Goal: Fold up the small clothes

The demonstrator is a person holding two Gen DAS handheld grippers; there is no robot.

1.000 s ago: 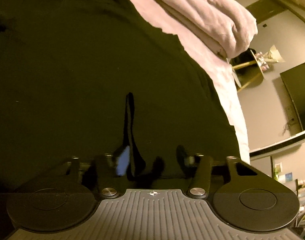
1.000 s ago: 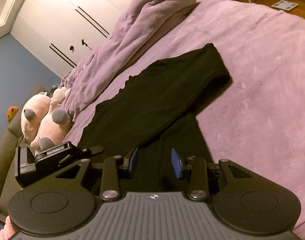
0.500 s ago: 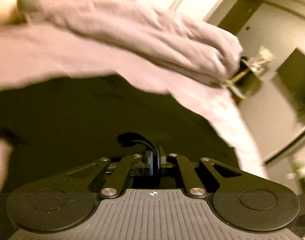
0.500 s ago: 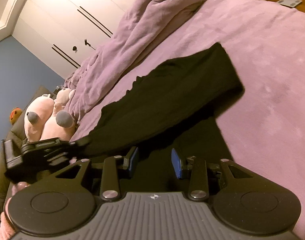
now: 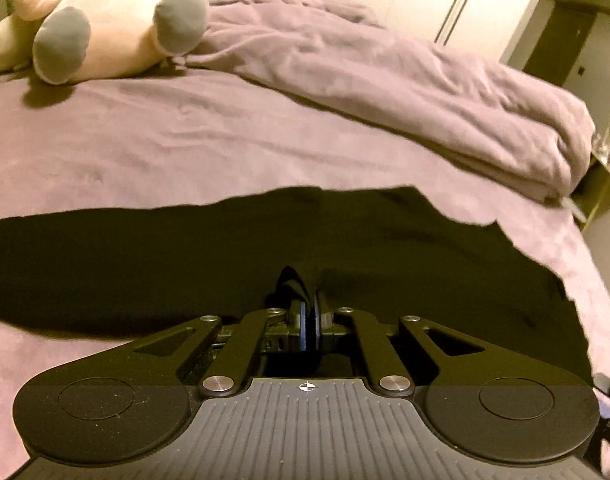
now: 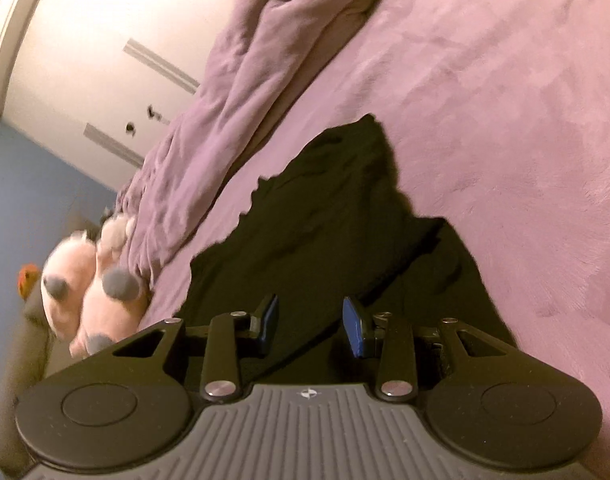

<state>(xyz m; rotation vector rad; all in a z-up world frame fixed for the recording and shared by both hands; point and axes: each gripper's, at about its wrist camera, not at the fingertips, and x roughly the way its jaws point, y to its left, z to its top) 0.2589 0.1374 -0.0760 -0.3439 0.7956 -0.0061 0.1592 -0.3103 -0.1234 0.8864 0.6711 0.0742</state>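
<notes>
A black garment [image 5: 345,248] lies spread on the purple bed [image 5: 185,152]. My left gripper [image 5: 310,312] is shut on a pinch of its near edge, and a small fold of black cloth stands up between the pads. In the right wrist view the same garment [image 6: 325,216] runs away from me, partly doubled over itself. My right gripper [image 6: 310,322] is open and empty just above the cloth, its blue pads [image 6: 355,326] apart.
A bunched purple duvet [image 5: 405,80] lies along the far side of the bed, also in the right wrist view [image 6: 245,92]. Pink plush toys [image 5: 105,20] sit at the head end. White wardrobe doors [image 6: 97,52] stand behind.
My left gripper closed on the garment's edge and tilted up, so the bed, duvet and plush toys came into view. My right gripper stayed open and swung closer over the cloth.
</notes>
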